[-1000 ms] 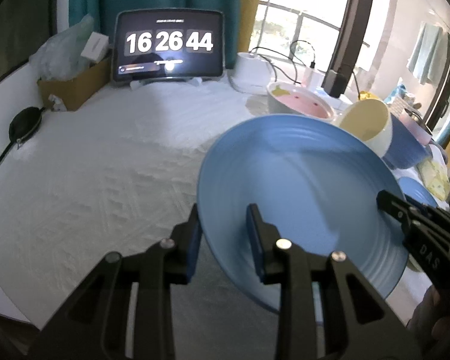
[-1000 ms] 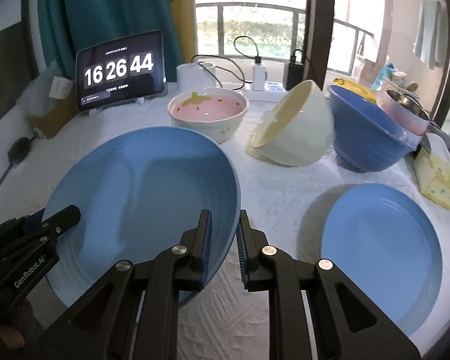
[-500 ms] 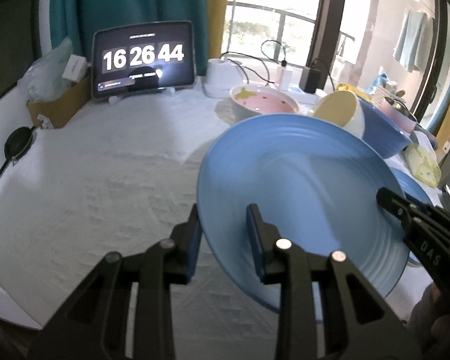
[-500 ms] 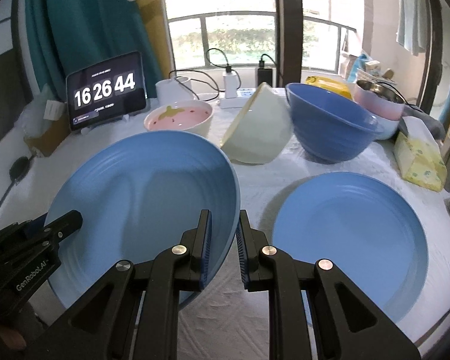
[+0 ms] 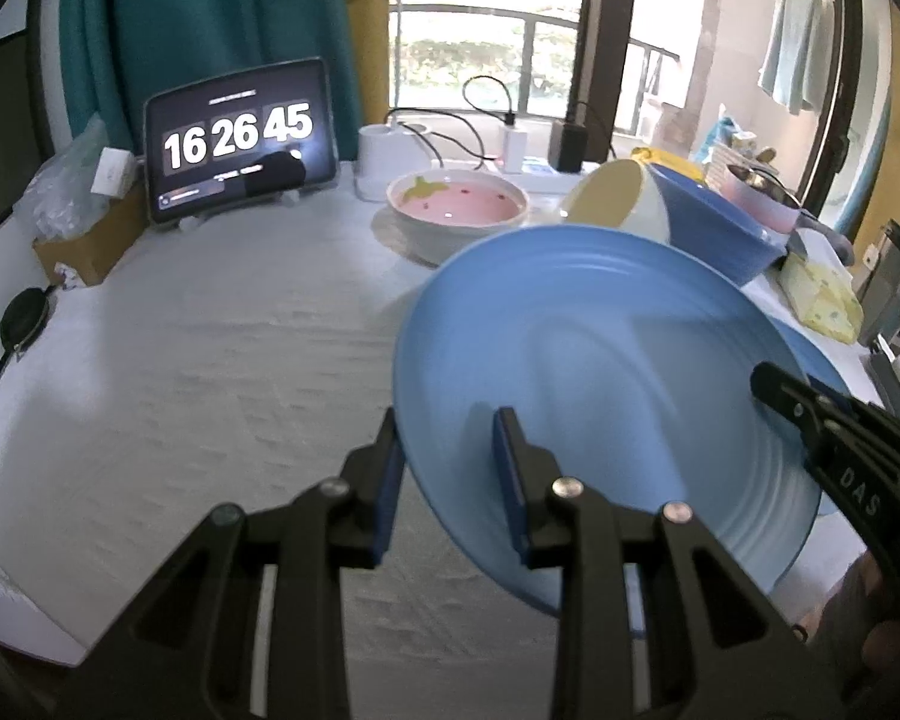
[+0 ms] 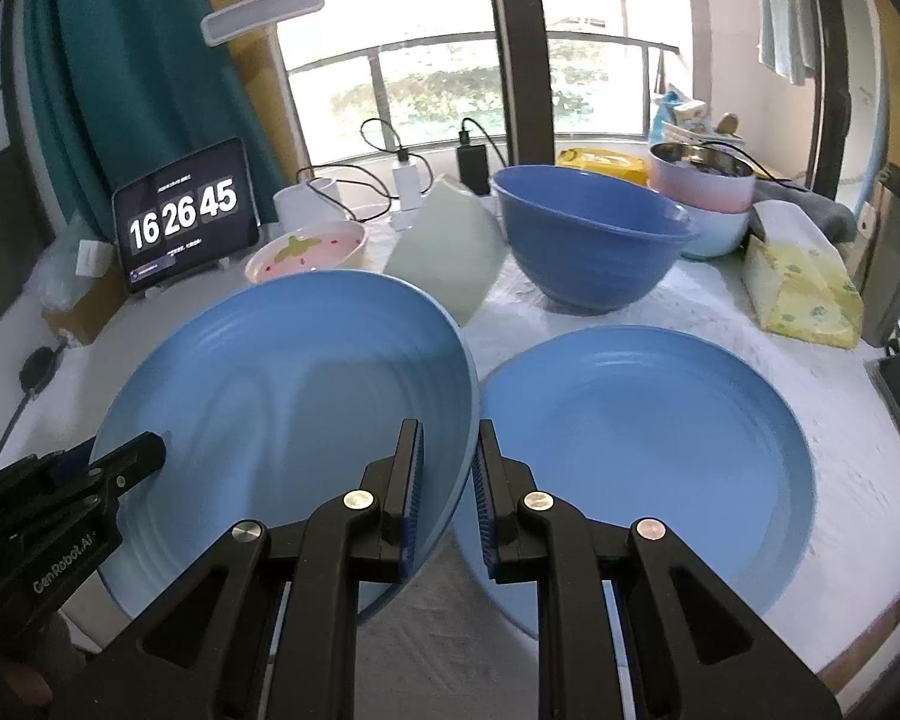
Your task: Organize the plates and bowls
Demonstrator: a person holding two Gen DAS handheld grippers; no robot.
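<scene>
Grip, left: my left gripper [image 5: 447, 480] has its fingers clamped on the near-left rim of the carried blue plate [image 5: 600, 372]; one pad lies inside the plate, the other under the rim.
Grip, right: my right gripper [image 6: 447, 498] has its fingers closed on the opposite rim of the same plate, so I hold it between both hands, off the surface [image 5: 198, 336] and tilted.
Key relation: the second blue plate [image 6: 648, 450] lies flat on the surface directly to the right of the carried one. Their rims nearly meet in the right wrist view. My right hand is the nearer one to it.
Next move, my judgement: carry the held plate rightward over the flat one and lower it level, to stack them.
Risk: the tilt; the lower edge may strike the flat plate first.
Further back: pink strawberry bowl [image 6: 306, 252], tipped cream bowl [image 5: 615, 201], big blue bowl [image 6: 588, 234].
Farthest: clock tablet [image 5: 240, 138] near the window.
</scene>
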